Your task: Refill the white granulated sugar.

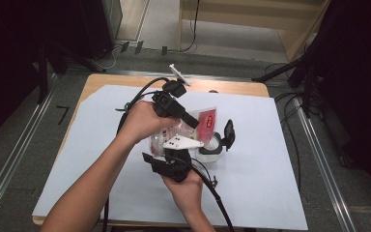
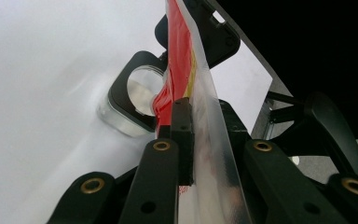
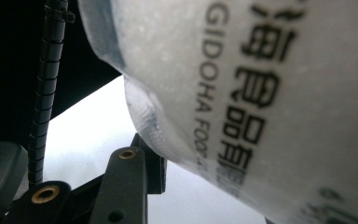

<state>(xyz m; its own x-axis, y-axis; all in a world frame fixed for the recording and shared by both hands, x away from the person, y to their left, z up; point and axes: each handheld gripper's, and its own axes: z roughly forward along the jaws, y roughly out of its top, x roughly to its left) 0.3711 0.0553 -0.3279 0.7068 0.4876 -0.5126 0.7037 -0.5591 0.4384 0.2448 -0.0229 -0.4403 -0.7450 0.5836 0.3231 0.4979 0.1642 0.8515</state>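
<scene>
Clear plastic with a red printed panel, the bag [image 1: 200, 123] is held up above the middle of the white-covered tabletop [image 1: 251, 193], caught between the two claws. The left claw [image 1: 193, 122], held by the left hand [image 1: 142, 121], reaches in from the upper left and has its jaws pinched narrow on the bag's upper edge; in the left gripper view the thin clear film [image 2: 209, 116] with its red print runs edge-on straight between the two black pads, which press on it from either side. The right claw [image 1: 162, 162], in the right hand [image 1: 188, 186] coming up from the bottom edge of the high view, grips the lower, frosted part of the bag; in the right gripper view the cloudy plastic [image 3: 270, 93] with black lettering sits hard against the camera, with one jaw lying against it below. A clear jar [image 1: 211, 147] with a black flip lid standing open rests on the tabletop just beside the bag on its right, touching neither claw. Black cables trail from both claws across the sheet.
</scene>
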